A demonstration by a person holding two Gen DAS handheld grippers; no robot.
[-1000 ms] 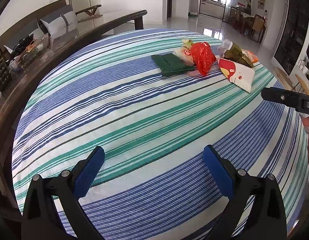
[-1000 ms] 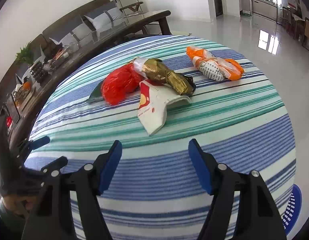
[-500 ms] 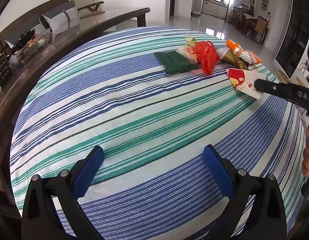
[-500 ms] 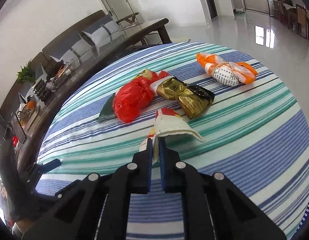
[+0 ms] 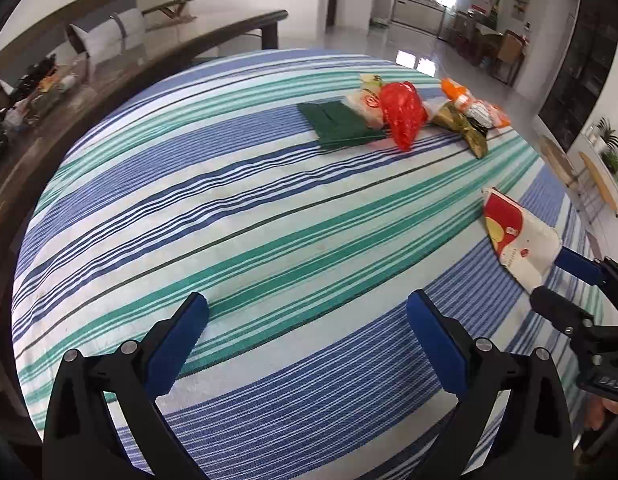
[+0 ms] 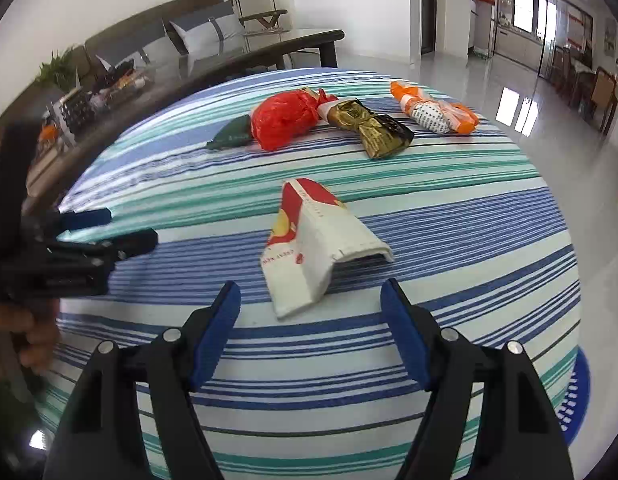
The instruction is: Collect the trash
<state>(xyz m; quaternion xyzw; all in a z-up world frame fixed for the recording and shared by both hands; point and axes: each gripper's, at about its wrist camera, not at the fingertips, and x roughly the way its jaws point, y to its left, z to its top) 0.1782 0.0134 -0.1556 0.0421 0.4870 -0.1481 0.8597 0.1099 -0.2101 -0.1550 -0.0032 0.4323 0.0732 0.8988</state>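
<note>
A white and red paper wrapper [image 6: 313, 248] lies flat on the striped tablecloth [image 6: 469, 216]. Its near end sits between the fingertips of my right gripper [image 6: 311, 320], whose jaws are opening; the pads stand clear of it. The left wrist view shows the same wrapper [image 5: 513, 240] at the right gripper [image 5: 557, 284]. Farther back lie a red plastic bag [image 6: 285, 120], a gold wrapper [image 6: 369, 128], an orange and white bag [image 6: 433, 114] and a flat green pack [image 5: 341, 126]. My left gripper [image 5: 307, 320] hovers open over bare cloth, nothing between its fingers.
A dark wooden side table [image 5: 49, 92] with clutter runs along the left of the cloth. A blue perforated basket [image 6: 581, 392] shows below the table's right edge. A person's hand [image 6: 33, 336] holds the left gripper. Shiny floor lies beyond the far edge.
The right gripper shut on the white and red wrapper, pulled it out of the pile toward the near side, and now its jaws stand apart. The left gripper stayed put.
</note>
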